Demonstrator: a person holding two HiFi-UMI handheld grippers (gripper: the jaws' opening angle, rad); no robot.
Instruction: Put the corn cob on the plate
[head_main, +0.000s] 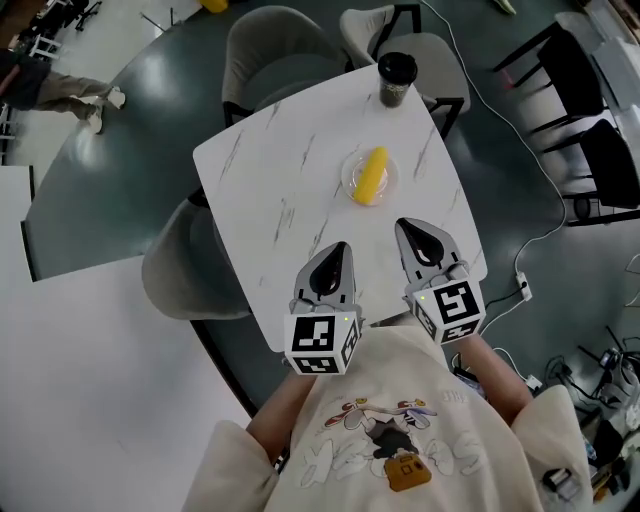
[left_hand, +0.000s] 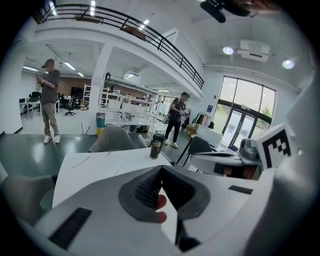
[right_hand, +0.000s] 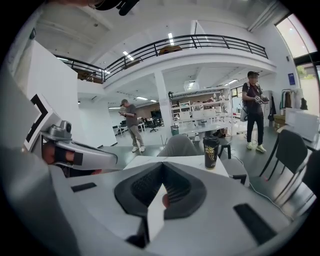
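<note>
The yellow corn cob (head_main: 371, 175) lies on a small clear plate (head_main: 349, 184) in the far middle of the white marble table (head_main: 270, 190). Both grippers hover over the table's near edge, well short of the plate. My left gripper (head_main: 340, 246) is shut with nothing between its jaws, and its tips meet in the left gripper view (left_hand: 161, 167). My right gripper (head_main: 403, 225) is likewise shut and empty, tips together in the right gripper view (right_hand: 163, 164). The jaws hide the corn and plate in both gripper views.
A dark lidded cup (head_main: 396, 78) stands at the table's far corner, also the cup (left_hand: 157, 146) and the cup (right_hand: 210, 152). Grey chairs (head_main: 278, 55) ring the table. Cables (head_main: 521, 282) trail on the floor at right. People stand far off.
</note>
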